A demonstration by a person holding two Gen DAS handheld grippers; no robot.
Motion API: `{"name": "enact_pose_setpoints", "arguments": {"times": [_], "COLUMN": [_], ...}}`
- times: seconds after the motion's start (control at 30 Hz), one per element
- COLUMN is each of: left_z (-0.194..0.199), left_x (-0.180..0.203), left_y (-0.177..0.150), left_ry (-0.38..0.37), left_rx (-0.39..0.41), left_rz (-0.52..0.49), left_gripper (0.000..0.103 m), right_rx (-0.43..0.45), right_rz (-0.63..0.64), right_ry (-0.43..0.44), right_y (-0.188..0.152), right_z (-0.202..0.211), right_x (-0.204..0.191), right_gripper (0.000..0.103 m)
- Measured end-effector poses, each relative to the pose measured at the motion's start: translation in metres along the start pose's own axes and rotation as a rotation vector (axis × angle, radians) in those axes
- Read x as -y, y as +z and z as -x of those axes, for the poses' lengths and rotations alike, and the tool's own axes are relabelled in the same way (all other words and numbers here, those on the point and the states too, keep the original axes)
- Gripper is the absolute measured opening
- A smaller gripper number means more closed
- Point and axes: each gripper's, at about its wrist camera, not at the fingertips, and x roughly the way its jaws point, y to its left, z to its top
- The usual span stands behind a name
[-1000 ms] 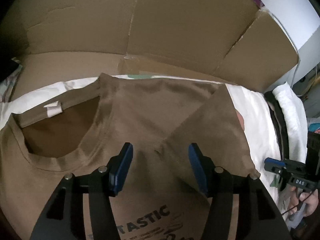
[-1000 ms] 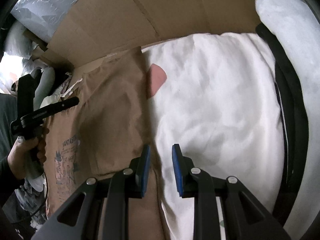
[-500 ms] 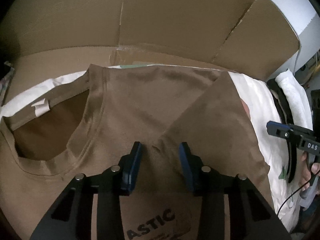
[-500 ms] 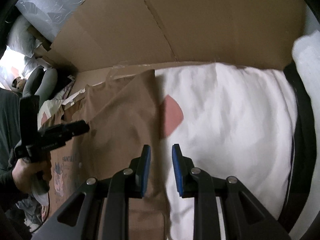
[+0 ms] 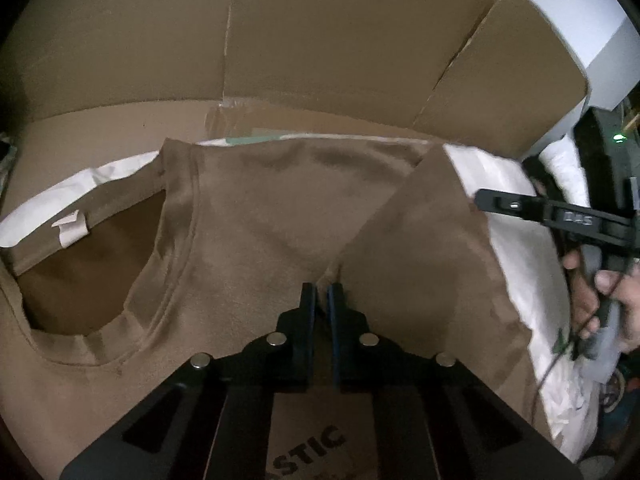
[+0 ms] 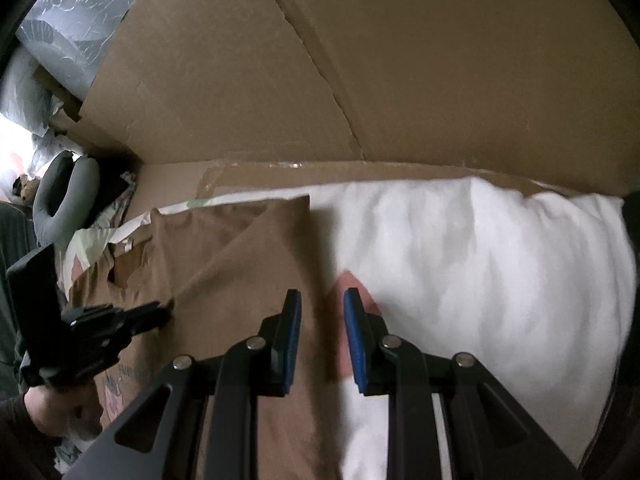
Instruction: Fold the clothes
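A brown shirt (image 5: 260,208) lies flat on a white sheet (image 6: 460,248) over the bed, collar toward the sheet's far edge, its sleeve folded in. Cardboard (image 5: 280,40) walls stand behind the far edge. The left gripper (image 5: 321,300) has its jaws pinching a shirt fold. The right gripper (image 6: 322,332), jaws spread, hovers over the shirt's right edge.

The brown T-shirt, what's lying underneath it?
A white sheet shows past the T-shirt at its collar and right edge. The surface beneath the sheet is covered, so it can't be seen.
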Motion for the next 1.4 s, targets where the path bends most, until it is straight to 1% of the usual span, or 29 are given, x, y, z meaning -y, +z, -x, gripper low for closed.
{"name": "enact_pose_setpoints", "arguments": {"times": [0.07, 0.27, 0.5, 0.7, 0.87, 0.9, 0.93, 0.97, 1.07, 1.13, 1.23, 1.33, 1.4], "left_z": [0.007, 0.021, 0.02, 0.02, 0.015, 0.013, 0.01, 0.008, 0.002, -0.002, -0.009, -0.009, -0.006], "left_x": [-0.001, -0.004, -0.008, -0.013, -0.012, -0.013, -0.014, -0.014, -0.016, -0.017, -0.019, -0.019, -0.017], "left_y": [0.001, 0.0, -0.002, -0.004, -0.003, -0.002, -0.001, -0.001, 0.001, 0.003, 0.005, 0.005, 0.003], "left_ry": [-0.01, -0.017, -0.004, 0.003, 0.003, 0.004, 0.005, 0.006, 0.009, 0.011, 0.014, 0.019, 0.024], "left_rx": [0.015, 0.03, 0.021, 0.018, 0.004, 0.0, -0.004, -0.009, -0.021, -0.029, -0.041, -0.044, -0.039], "left_rz": [0.007, 0.009, 0.066, 0.079, 0.08, 0.08, 0.08, 0.081, 0.081, 0.081, 0.081, 0.085, 0.091], "left_gripper": [0.005, 0.005, 0.005, 0.005, 0.005, 0.005, 0.005, 0.005, 0.005, 0.005, 0.005, 0.005, 0.005], "right_rx": [0.005, -0.003, -0.025, -0.051, -0.066, -0.064, -0.062, -0.061, -0.061, -0.057, -0.066, -0.075, -0.072], "right_rz": [-0.004, 0.016, 0.038, 0.074, 0.104, 0.117, 0.132, 0.156, 0.193, 0.212, 0.219, 0.189, 0.169], "right_ry": [0.019, 0.007, -0.021, -0.033, -0.022, -0.028, -0.036, -0.05, -0.082, -0.096, -0.097, -0.081, -0.084], "right_y": [0.005, 0.011, 0.022, 0.032, 0.038, 0.04, 0.041, 0.042, 0.045, 0.045, 0.043, 0.045, 0.046], "right_z": [-0.002, -0.016, -0.032, -0.044, -0.049, -0.049, -0.05, -0.051, -0.052, -0.052, -0.057, -0.055, -0.045], "right_x": [-0.003, -0.014, -0.02, -0.024, -0.025, -0.026, -0.026, -0.028, -0.03, -0.03, -0.025, -0.02, -0.019], "right_gripper": [0.02, 0.023, 0.023, 0.024, 0.024, 0.023, 0.016, 0.012, 0.008, 0.008, 0.008, 0.01, 0.02]}}
